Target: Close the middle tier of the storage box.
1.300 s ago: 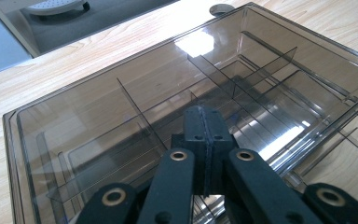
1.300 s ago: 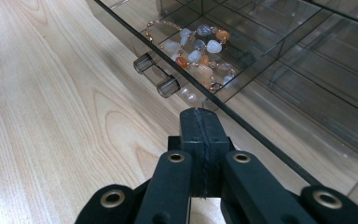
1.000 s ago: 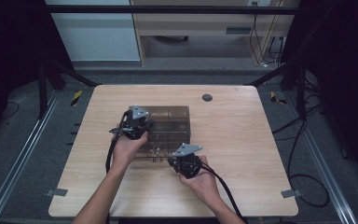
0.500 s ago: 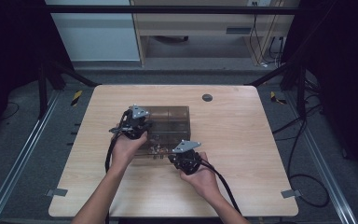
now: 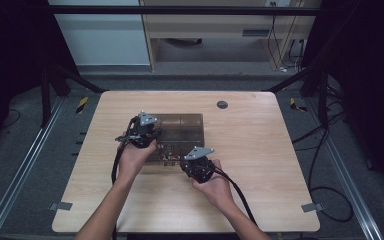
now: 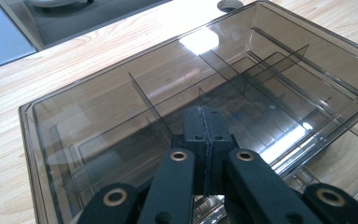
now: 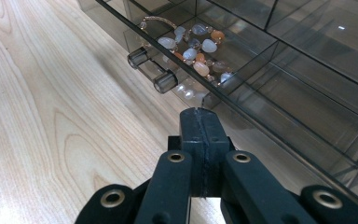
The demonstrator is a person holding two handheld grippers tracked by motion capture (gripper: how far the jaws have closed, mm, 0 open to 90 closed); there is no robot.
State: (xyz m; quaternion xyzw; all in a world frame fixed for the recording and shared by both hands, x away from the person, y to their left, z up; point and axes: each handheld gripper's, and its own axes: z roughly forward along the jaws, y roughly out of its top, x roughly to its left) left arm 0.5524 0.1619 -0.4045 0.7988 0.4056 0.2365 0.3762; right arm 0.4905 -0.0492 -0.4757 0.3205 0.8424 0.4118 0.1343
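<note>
Smoky box (image 5: pixel 180 131) mid-table, your left gripper (image 6: pixel 204 122) pressed shut over its top near the front edge, your right gripper (image 7: pixel 200 122) shut (holding nothing) just short of the drawer (image 7: pixel 200 51) with beads (image 7: pixel 193 44), bare table (image 5: pixel 280 165) to your right.

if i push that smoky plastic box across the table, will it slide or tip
The box probably slides rather than tips: it looks low, wide and flat on smooth wood. Its thin clear walls suggest light, rigid plastic. The beads in its drawer may well shift.
</note>
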